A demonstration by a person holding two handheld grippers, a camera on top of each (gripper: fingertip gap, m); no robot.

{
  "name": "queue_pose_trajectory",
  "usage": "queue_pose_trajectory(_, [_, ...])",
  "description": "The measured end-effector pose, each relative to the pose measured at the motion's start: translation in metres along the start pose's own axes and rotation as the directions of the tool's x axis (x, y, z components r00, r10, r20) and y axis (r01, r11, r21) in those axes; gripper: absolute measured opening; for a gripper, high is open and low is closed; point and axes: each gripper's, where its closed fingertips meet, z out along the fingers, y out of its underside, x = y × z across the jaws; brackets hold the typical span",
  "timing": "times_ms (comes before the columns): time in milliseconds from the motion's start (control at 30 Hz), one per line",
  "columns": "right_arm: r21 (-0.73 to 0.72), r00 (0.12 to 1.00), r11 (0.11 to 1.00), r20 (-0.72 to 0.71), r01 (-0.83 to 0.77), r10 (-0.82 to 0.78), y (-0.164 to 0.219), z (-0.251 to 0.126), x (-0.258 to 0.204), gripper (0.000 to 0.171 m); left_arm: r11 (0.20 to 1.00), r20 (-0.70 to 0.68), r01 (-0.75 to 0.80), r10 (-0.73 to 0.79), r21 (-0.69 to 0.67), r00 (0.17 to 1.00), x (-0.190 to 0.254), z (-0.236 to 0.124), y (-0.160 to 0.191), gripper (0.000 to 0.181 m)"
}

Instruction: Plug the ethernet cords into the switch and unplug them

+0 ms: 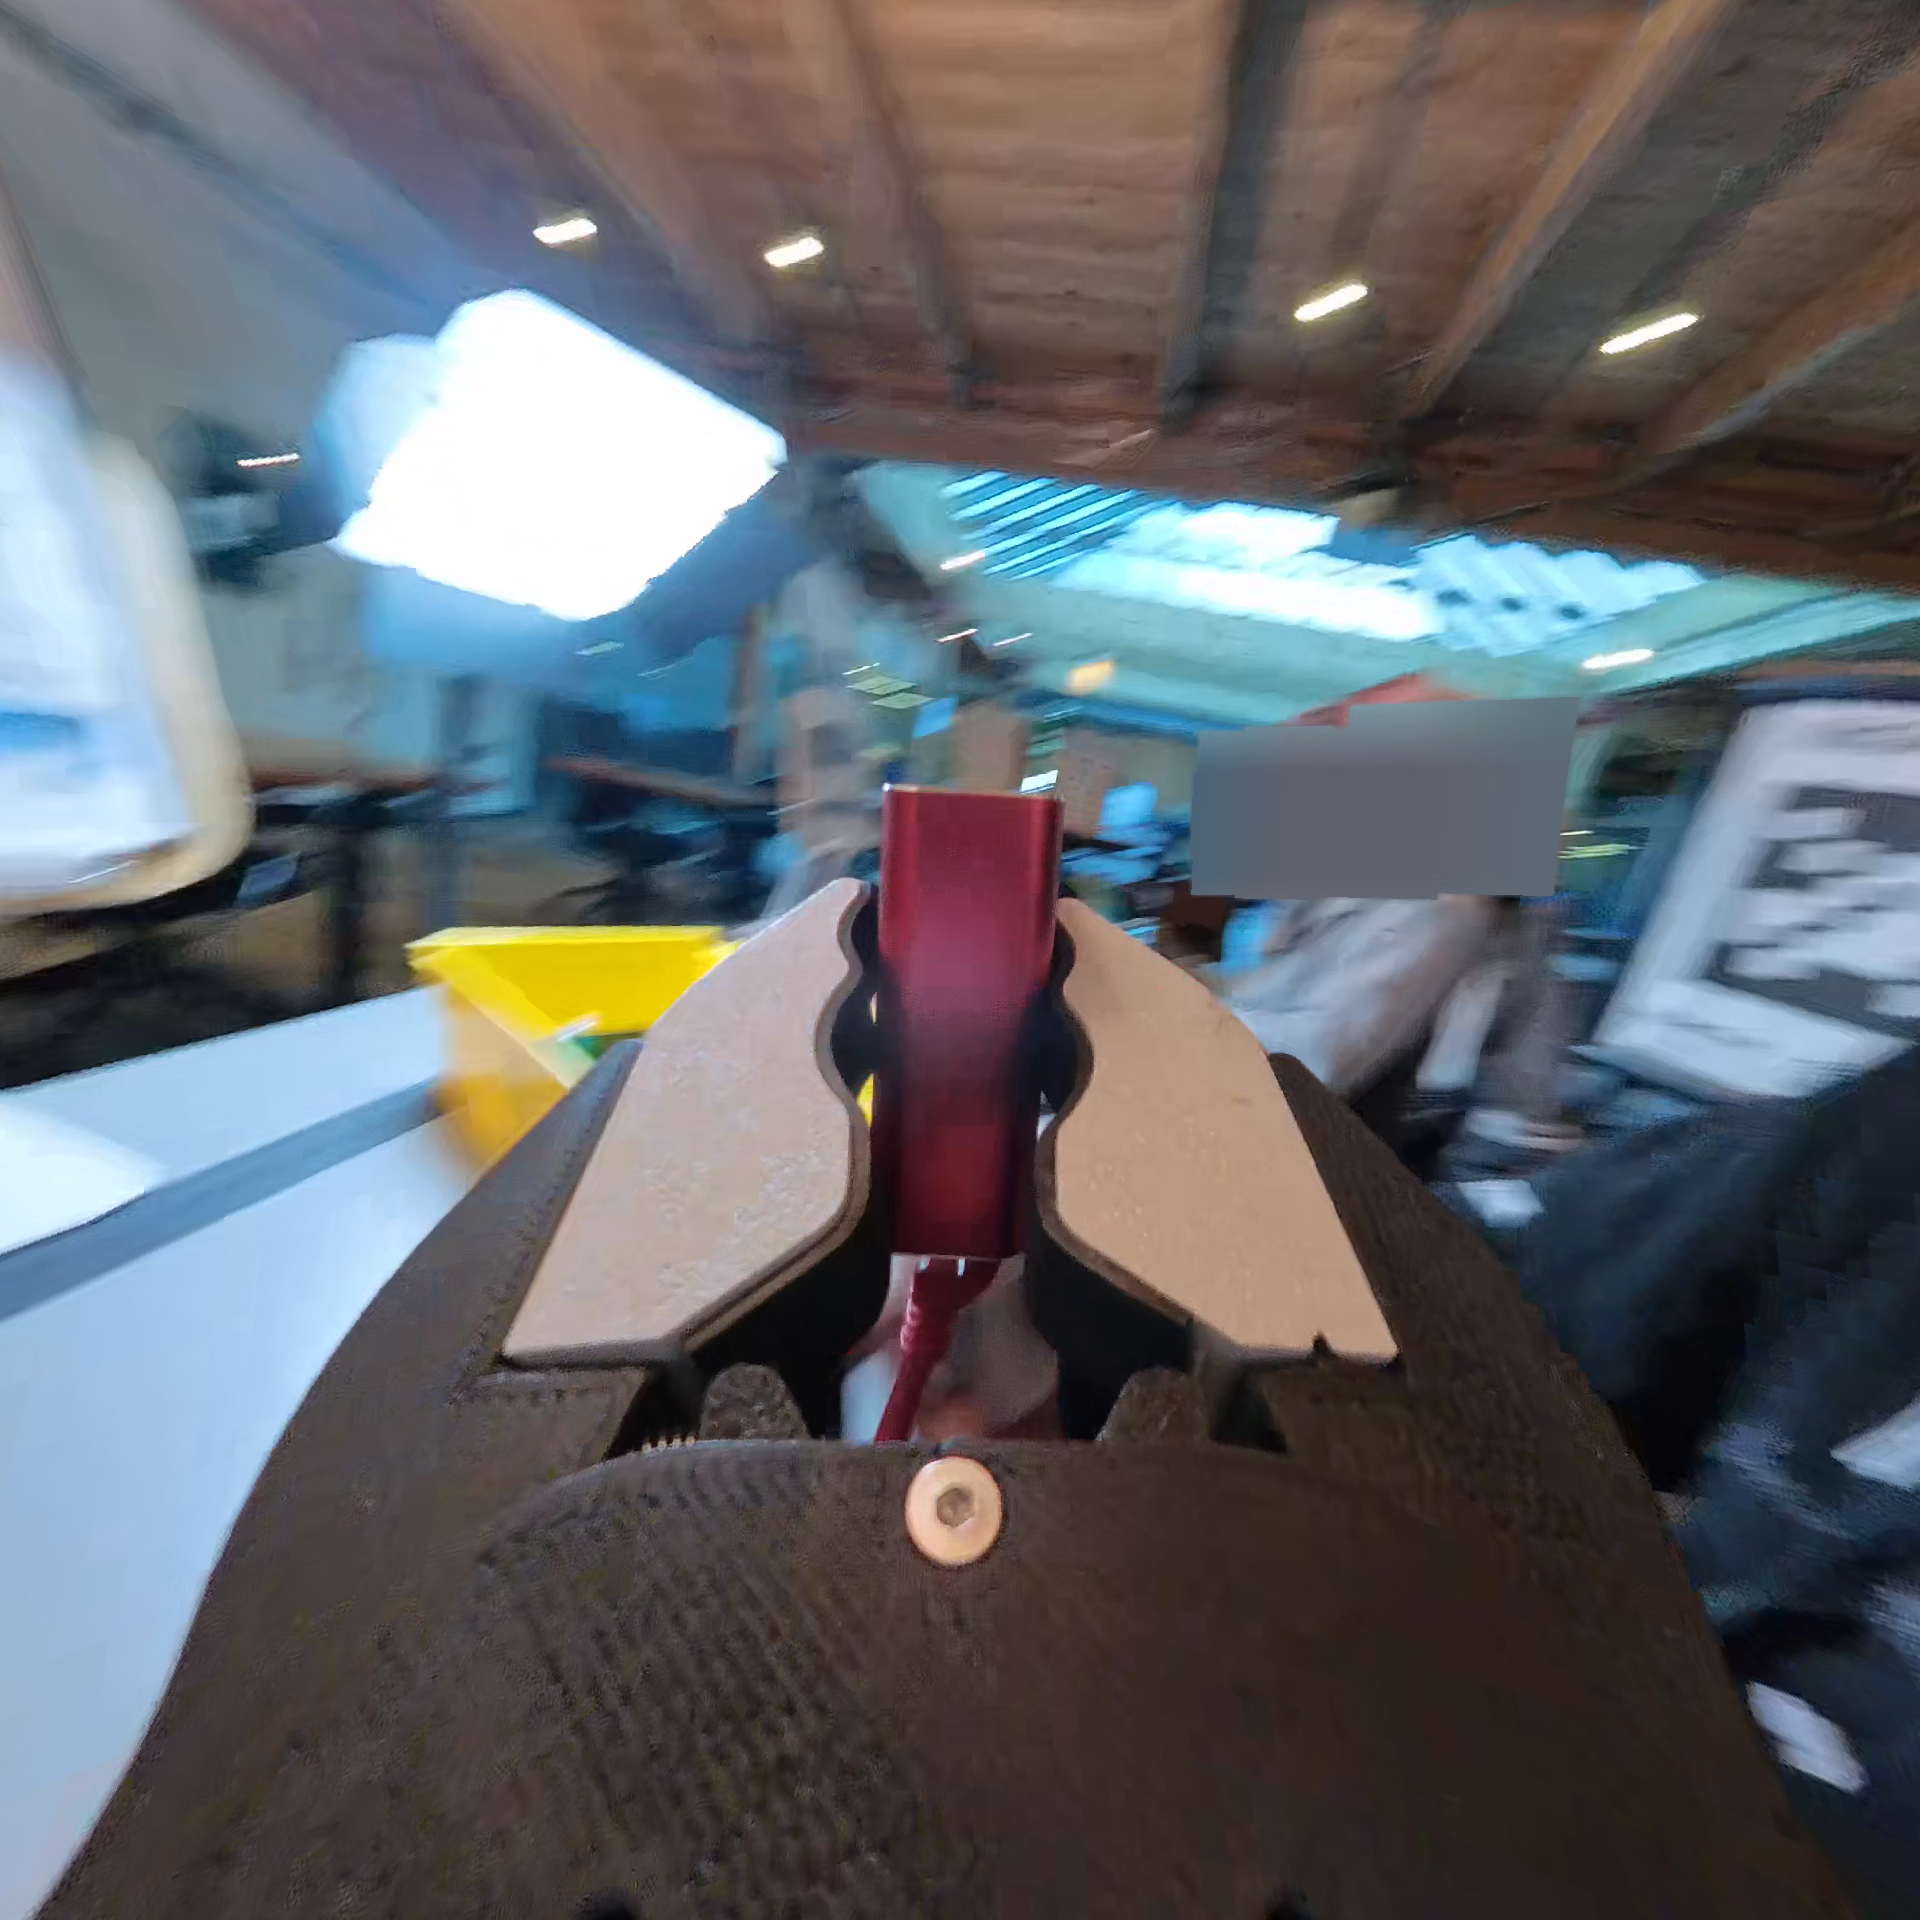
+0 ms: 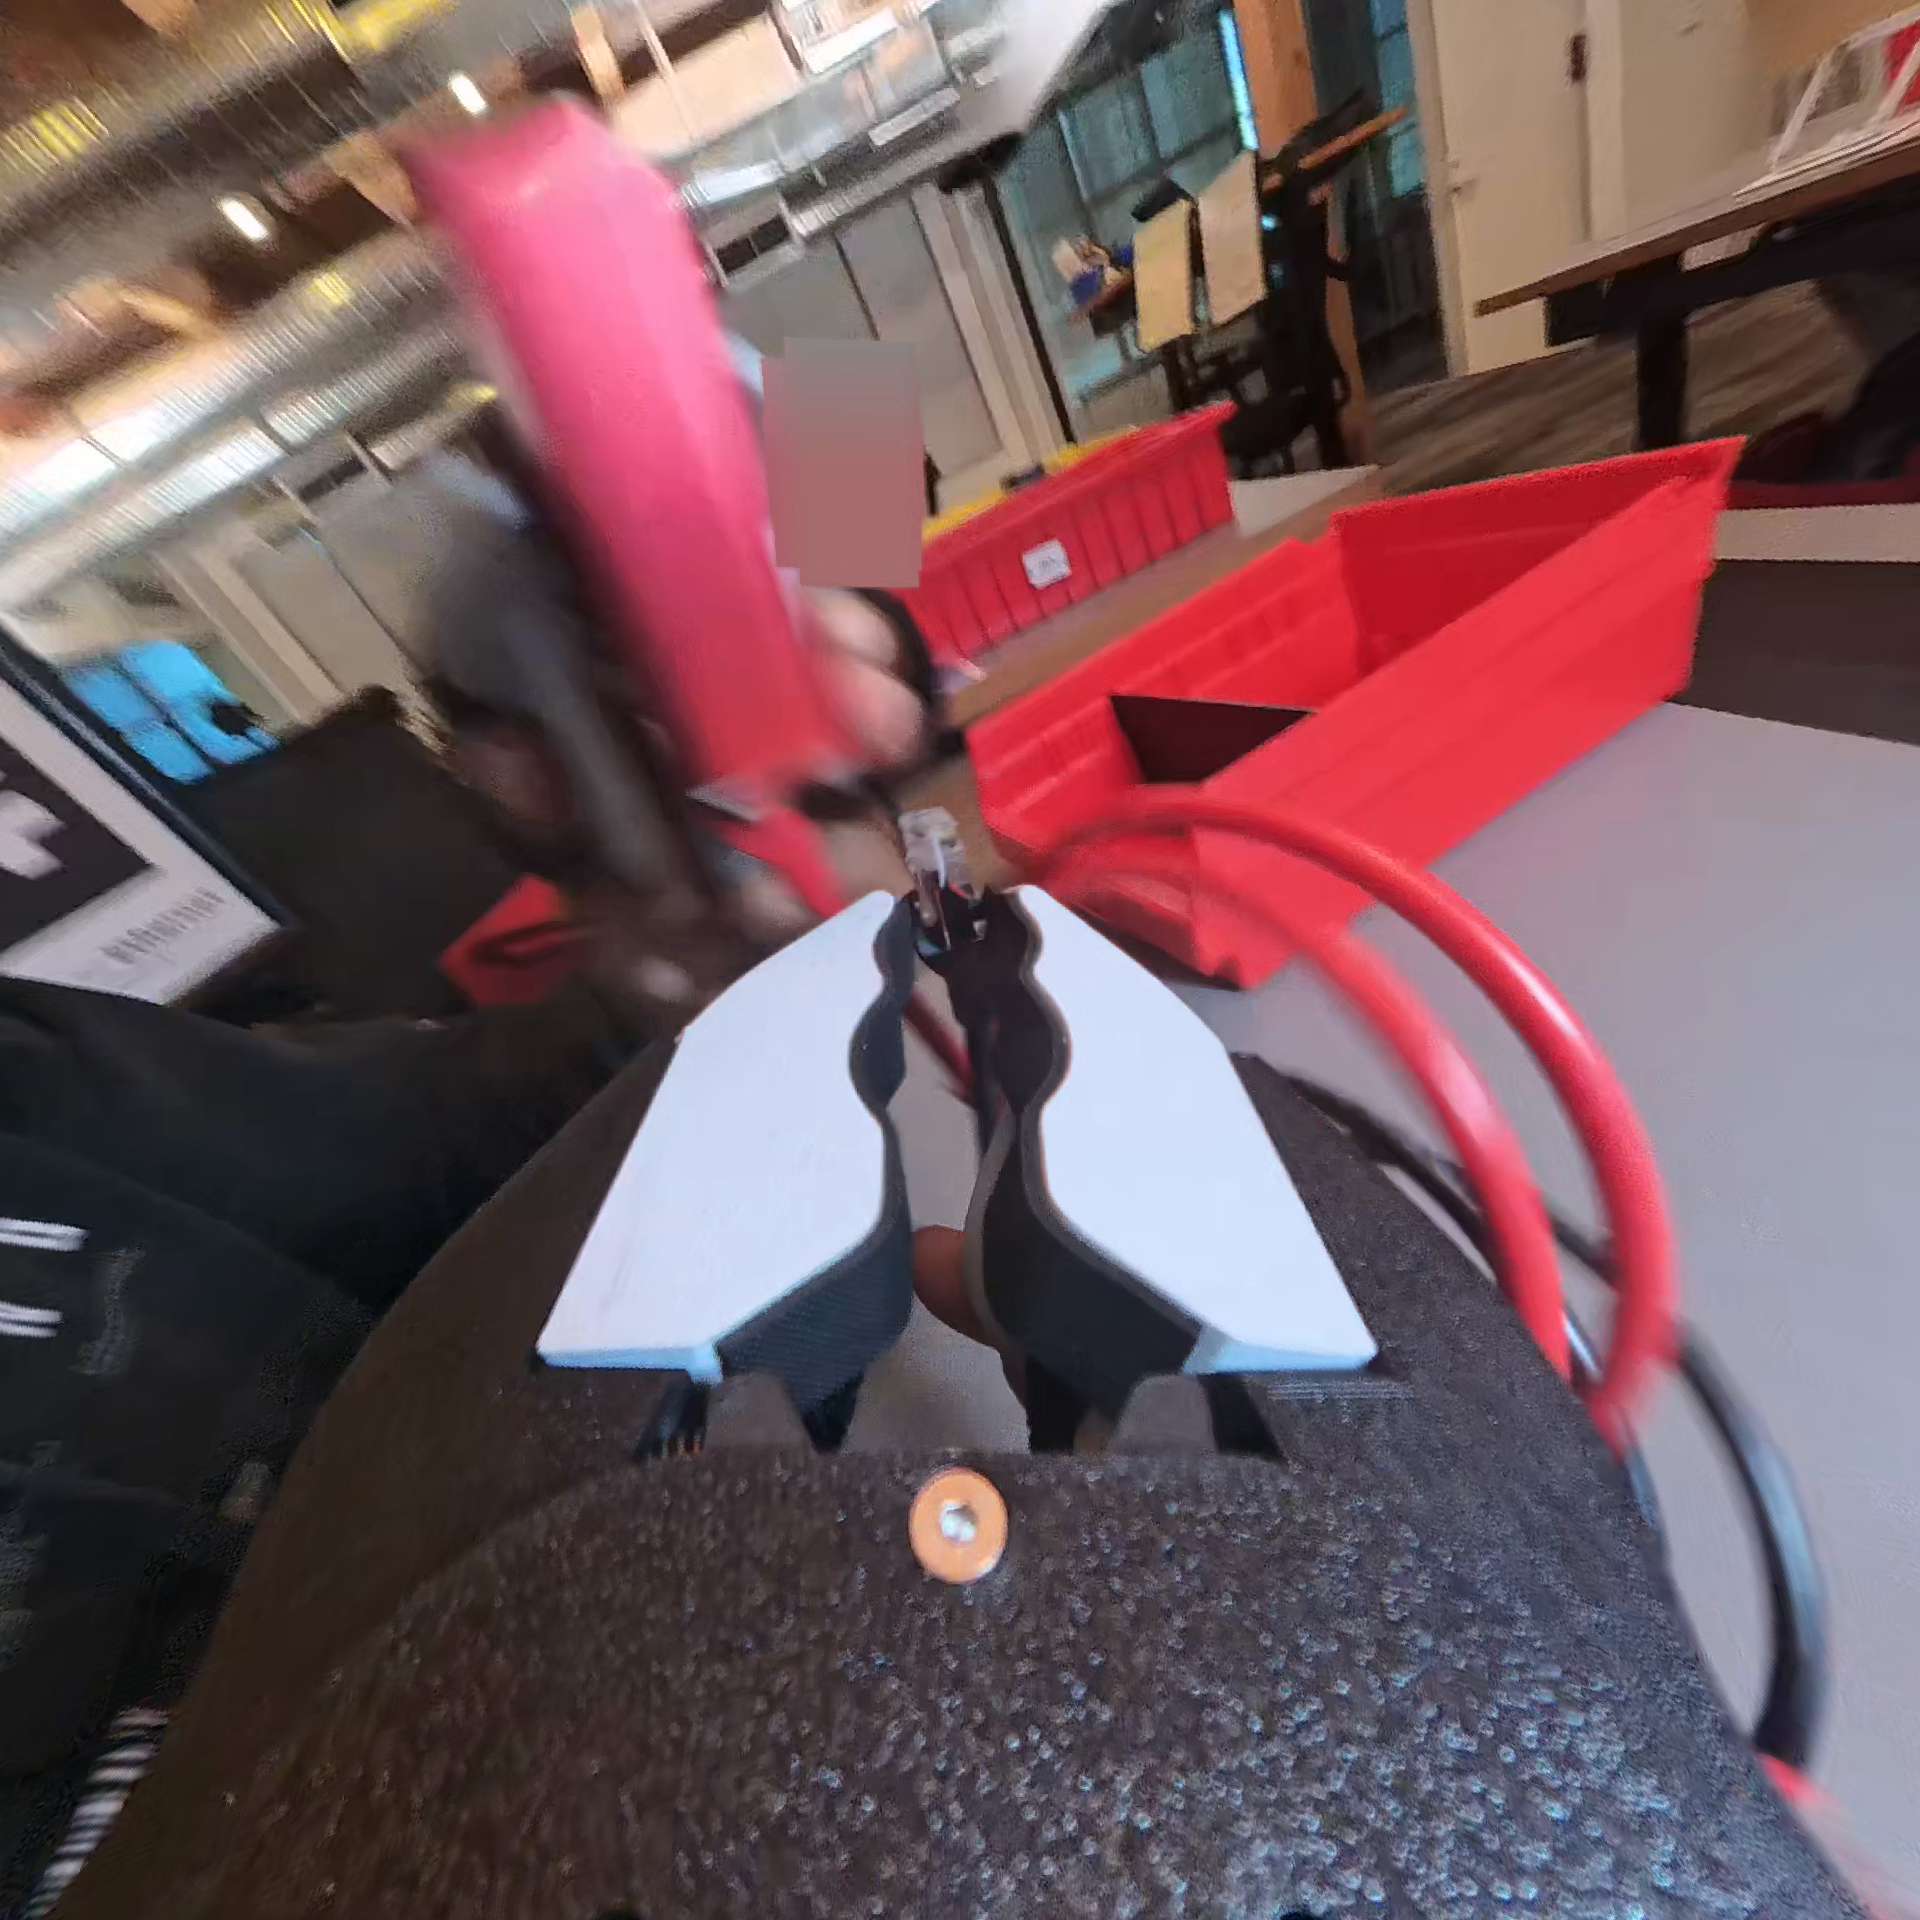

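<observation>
Our left claw point(image 1: 966, 914) pinches a slim red metal switch point(image 1: 968, 1018) between its two pale fingers point(image 1: 727, 1122), the red body standing up past the fingertips and a red cord point(image 1: 914, 1361) leaving its near end toward the camera. Behind it, all blurred, lie a white table point(image 1: 156, 1247), a yellow bin point(image 1: 540, 997) and a wooden ceiling with strip lights.

Our right claw point(image 2: 951, 914) is pressed together on a black ethernet cord point(image 2: 987, 1143) just behind its clear plug point(image 2: 928, 844), which sticks out past the fingertips. In this view the switch point(image 2: 623, 436) shows as a blurred pink-red bar up and to the left, held by the other claw; its lower end is near the plug, and we cannot tell whether the two touch. A red cord point(image 2: 1507, 1039) loops in an arc on the right over the grey table point(image 2: 1714, 1039), with a black cord point(image 2: 1787, 1558) curving outside it. Two red bins point(image 2: 1455, 665) sit on the table beyond the claw, a third farther back.
</observation>
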Motion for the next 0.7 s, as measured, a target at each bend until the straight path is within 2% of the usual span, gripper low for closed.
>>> queue_pose_trajectory(33, [-0.015,1.000,1.000,0.000,-0.026,0.026,0.009,0.001,0.005,0.013,1.000,-0.070,-0.016,0.016,-0.003,0.997,0.018,0.004,-0.009,0.028])
queue_pose_trajectory(67, [0.001,0.997,0.998,0.050,-0.060,0.059,0.010,0.001,0.000,0.013,0.991,-0.059,-0.129,0.128,-0.021,0.990,0.027,0.007,-0.014,0.029])
queue_pose_trajectory(100, [-0.013,0.998,1.000,0.064,0.017,-0.016,0.011,0.001,-0.010,0.013,0.977,-0.030,-0.213,0.213,-0.007,0.977,0.031,0.007,-0.024,0.029])
queue_pose_trajectory(167, [-0.030,0.990,0.992,0.080,0.122,-0.119,0.003,-0.002,-0.027,0.014,0.983,-0.018,-0.183,0.184,0.030,0.983,0.025,-0.003,-0.043,0.029])
queue_pose_trajectory(267, [-0.025,0.989,0.995,0.119,0.092,-0.088,-0.012,-0.019,-0.034,0.013,0.993,0.041,-0.107,0.105,0.048,0.994,-0.003,-0.021,-0.052,0.029])
queue_pose_trajectory(400, [-0.005,0.988,0.994,0.112,0.110,-0.109,-0.034,-0.050,-0.041,0.014,0.993,0.170,-0.109,0.101,0.038,0.980,-0.039,-0.038,-0.049,0.029])
queue_pose_trajectory(533, [-0.001,0.978,0.978,0.001,0.207,-0.207,-0.065,-0.082,-0.035,0.013,0.998,0.210,-0.050,0.041,0.037,0.977,-0.061,-0.046,-0.039,0.028])
queue_pose_trajectory(700, [-0.077,0.925,0.943,-0.188,0.322,-0.331,-0.113,-0.124,-0.003,0.013,0.997,0.210,-0.058,0.069,-0.059,0.975,-0.063,-0.042,-0.011,0.028])
